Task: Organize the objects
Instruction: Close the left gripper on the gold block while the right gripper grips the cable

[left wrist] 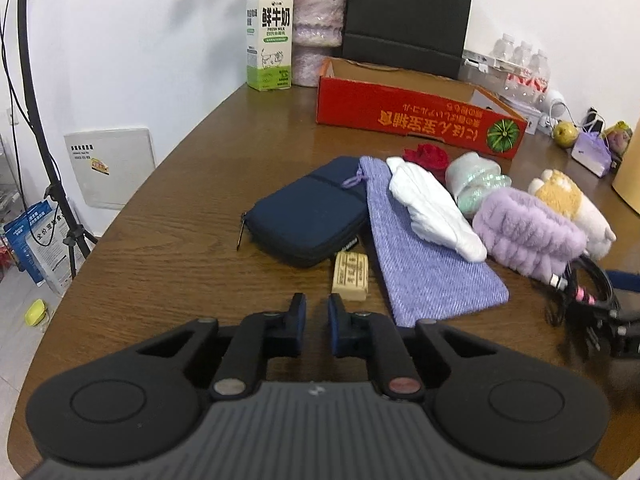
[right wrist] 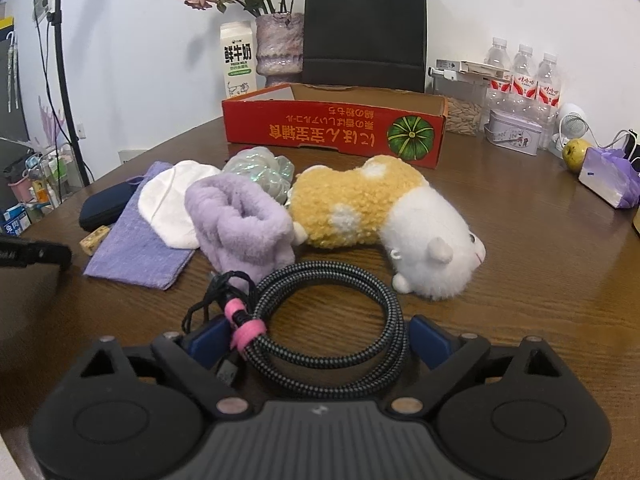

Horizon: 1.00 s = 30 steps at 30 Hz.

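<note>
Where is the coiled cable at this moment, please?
In the right wrist view the coiled cable lies on the table between the open right claw fingers, just in front of the purple headband and the plush toy.

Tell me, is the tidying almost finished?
Not yet, it has barely begun. The red box looks empty as far as its inside shows. The right tongs sit open around the coiled cable, not squeezing it yet. The left tongs are shut on nothing. The plush toy, purple headband and navy pouch lie on the table.
</note>
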Tool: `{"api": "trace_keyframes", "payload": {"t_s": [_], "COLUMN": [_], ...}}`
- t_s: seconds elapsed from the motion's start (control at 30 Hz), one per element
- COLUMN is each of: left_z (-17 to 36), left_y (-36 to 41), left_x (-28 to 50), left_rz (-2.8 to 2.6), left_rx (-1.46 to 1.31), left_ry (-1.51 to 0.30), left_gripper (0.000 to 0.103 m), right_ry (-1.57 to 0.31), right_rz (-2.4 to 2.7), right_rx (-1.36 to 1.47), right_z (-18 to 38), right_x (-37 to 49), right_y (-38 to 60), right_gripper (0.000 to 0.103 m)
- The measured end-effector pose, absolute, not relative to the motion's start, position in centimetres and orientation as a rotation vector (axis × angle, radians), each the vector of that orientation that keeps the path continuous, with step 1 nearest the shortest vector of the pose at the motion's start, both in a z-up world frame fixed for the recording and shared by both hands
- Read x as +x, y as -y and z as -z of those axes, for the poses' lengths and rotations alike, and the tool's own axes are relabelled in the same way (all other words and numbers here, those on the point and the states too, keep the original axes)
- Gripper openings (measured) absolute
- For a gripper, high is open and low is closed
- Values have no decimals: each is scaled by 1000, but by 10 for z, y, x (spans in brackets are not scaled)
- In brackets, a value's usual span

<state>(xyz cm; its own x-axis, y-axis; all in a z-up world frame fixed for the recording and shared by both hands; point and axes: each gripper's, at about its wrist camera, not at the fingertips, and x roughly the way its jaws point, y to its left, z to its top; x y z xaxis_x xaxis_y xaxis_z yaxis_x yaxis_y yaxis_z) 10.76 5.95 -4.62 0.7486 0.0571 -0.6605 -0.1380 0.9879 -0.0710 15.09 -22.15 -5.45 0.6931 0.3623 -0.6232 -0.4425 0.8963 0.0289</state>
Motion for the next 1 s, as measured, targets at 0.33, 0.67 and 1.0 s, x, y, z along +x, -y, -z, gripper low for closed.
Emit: {"api": "trace_keyframes", "payload": {"t_s": [0.33,0.67,1.0], "left_z": [45,50,51], "left_y": [-46,-50,-53], "left_x": [125,118,95], "left_rz": [-129,-87,-47], "left_rx": [-121,-110,-75], "left_ry": [-689,-703,-727], "left_gripper": [42,22,22], "right_ry": [-674,-684,-678], "right_rz": [-444,-454,-459], "right_rx": [-142,-145,-136], "right_z": [56,56,53], "right_x": [150,158,136], "right_y": [219,216,220], "right_gripper": [103,103,95]}}
